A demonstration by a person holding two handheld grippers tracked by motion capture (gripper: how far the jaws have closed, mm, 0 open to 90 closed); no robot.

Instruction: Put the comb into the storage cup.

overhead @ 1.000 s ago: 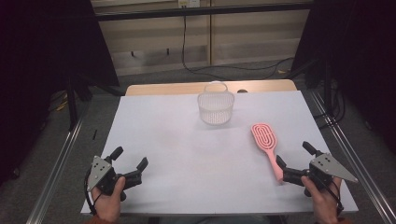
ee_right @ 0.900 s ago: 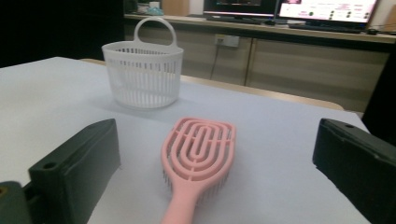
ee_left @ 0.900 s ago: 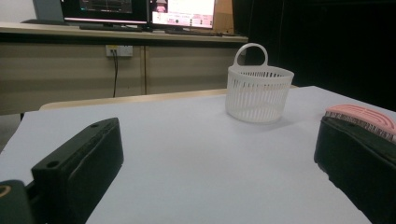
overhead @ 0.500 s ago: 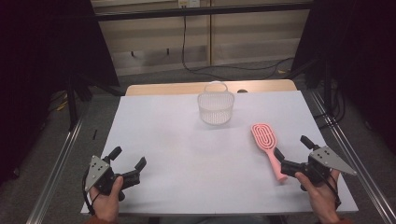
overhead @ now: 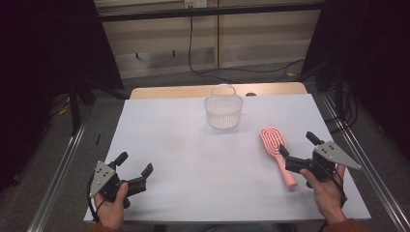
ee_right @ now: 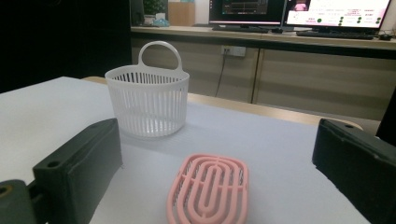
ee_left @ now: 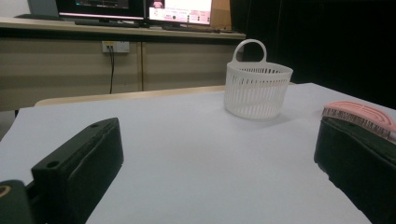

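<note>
A pink hairbrush point(overhead: 276, 147) lies flat on the white table at the right, head pointing away from me. My right gripper point(overhead: 296, 143) is open, one jaw on each side of the brush's handle and touching nothing. In the right gripper view the brush head point(ee_right: 210, 189) lies between and just ahead of the jaws point(ee_right: 222, 140). A white slatted basket point(overhead: 223, 112) with a loop handle stands upright at the far middle, also in the right gripper view point(ee_right: 148, 100). My left gripper point(overhead: 135, 162) rests open at the near left with nothing in it.
The white table sheet point(overhead: 193, 159) covers a wooden top whose far edge point(overhead: 183, 92) shows behind the basket. Metal rails point(overhead: 63, 164) run along both sides. In the left gripper view the basket point(ee_left: 258, 91) and the brush point(ee_left: 359, 114) sit far ahead to the right.
My right gripper has moved forward and a little left, so its jaws now stand on either side of the brush handle. The left gripper, brush and basket have stayed put.
</note>
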